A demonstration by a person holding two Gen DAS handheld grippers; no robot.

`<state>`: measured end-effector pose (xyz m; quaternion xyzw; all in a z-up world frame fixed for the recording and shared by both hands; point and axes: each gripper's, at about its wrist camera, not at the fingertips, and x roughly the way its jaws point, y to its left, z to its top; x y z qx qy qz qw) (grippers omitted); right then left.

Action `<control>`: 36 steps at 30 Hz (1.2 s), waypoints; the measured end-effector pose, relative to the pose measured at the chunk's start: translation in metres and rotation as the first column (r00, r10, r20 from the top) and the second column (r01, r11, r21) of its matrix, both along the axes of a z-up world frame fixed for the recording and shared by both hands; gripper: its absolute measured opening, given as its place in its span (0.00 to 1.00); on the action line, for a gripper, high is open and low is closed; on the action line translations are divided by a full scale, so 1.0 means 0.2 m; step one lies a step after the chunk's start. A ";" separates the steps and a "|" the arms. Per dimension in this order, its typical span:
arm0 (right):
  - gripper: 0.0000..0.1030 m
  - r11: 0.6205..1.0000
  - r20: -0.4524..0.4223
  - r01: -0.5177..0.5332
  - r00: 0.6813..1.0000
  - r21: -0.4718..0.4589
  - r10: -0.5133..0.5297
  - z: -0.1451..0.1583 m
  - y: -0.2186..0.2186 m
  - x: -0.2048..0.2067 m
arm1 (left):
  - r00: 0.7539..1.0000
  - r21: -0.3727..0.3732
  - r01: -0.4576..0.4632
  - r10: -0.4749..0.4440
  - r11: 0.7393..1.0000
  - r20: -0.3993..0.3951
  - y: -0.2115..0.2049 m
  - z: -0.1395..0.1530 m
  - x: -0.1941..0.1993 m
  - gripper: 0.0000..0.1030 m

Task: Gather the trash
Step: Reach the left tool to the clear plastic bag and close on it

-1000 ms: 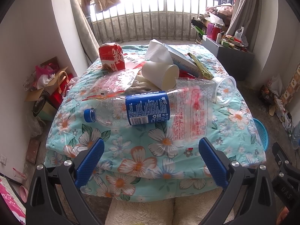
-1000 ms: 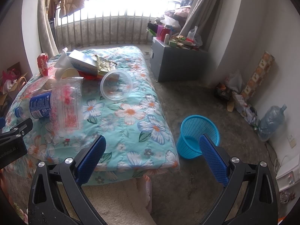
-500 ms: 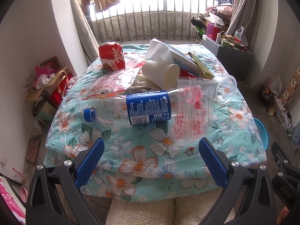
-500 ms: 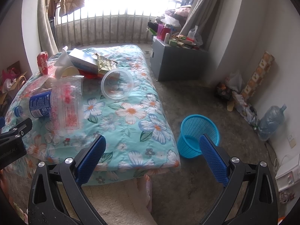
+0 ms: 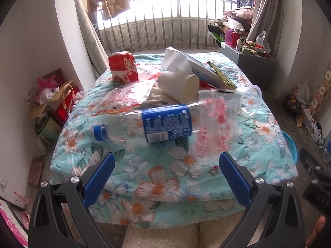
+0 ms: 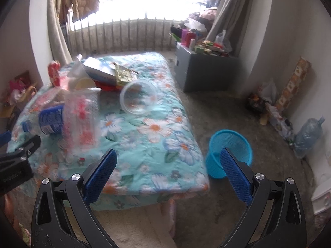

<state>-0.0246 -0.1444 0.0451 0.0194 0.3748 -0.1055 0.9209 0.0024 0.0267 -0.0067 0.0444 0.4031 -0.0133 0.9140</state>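
Trash lies on a floral quilt [image 5: 157, 177]: a clear plastic bottle with a blue label [image 5: 165, 124], a clear printed plastic bag [image 5: 215, 128], a white paper cup [image 5: 182, 86], a red carton [image 5: 123, 67], a tissue box [image 5: 198, 68] and a clear plastic cup [image 5: 251, 101]. My left gripper [image 5: 166, 177] is open and empty, just short of the bottle. My right gripper [image 6: 166, 174] is open and empty over the quilt's near right corner. The clear cup [image 6: 138, 97] and bottle [image 6: 50, 119] also show in the right wrist view. A blue mesh bin [image 6: 229, 150] stands on the floor right of the quilt.
A grey cabinet [image 6: 204, 70] with clutter stands at the back right. Boxes and bags [image 5: 51, 99] pile against the left wall. A large water jug [image 6: 308, 134] and packets lie along the right wall. A railing [image 5: 165, 33] closes the far end.
Both grippers have edged forward toward the quilt; the bottle and the bin look slightly closer. Nothing has been grasped.
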 end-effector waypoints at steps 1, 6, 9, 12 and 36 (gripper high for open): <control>0.93 1.000 0.025 -0.017 1.000 0.024 0.016 -0.01 0.00 0.00 | 1.000 0.011 -0.010 0.010 1.000 0.004 0.05 -0.02 0.01 0.96; 0.93 0.979 0.145 -0.143 0.982 0.143 0.122 -0.02 0.02 0.02 | 1.000 0.020 -0.019 0.019 1.000 0.010 0.19 -0.05 0.03 0.96; 0.93 0.962 0.195 -0.204 0.966 0.181 0.168 -0.01 0.04 0.09 | 1.000 -0.004 0.022 -0.022 1.000 0.004 0.25 -0.05 0.05 0.96; 0.93 0.948 0.198 -0.251 0.957 0.193 0.213 -0.01 0.07 0.17 | 0.994 -0.053 0.097 -0.094 0.994 0.046 0.29 -0.04 0.06 0.96; 0.74 0.775 0.084 -0.289 0.952 0.561 0.294 -0.23 -0.17 0.51 | 0.874 -0.223 0.485 -0.480 0.846 0.078 -0.13 -0.35 0.20 0.75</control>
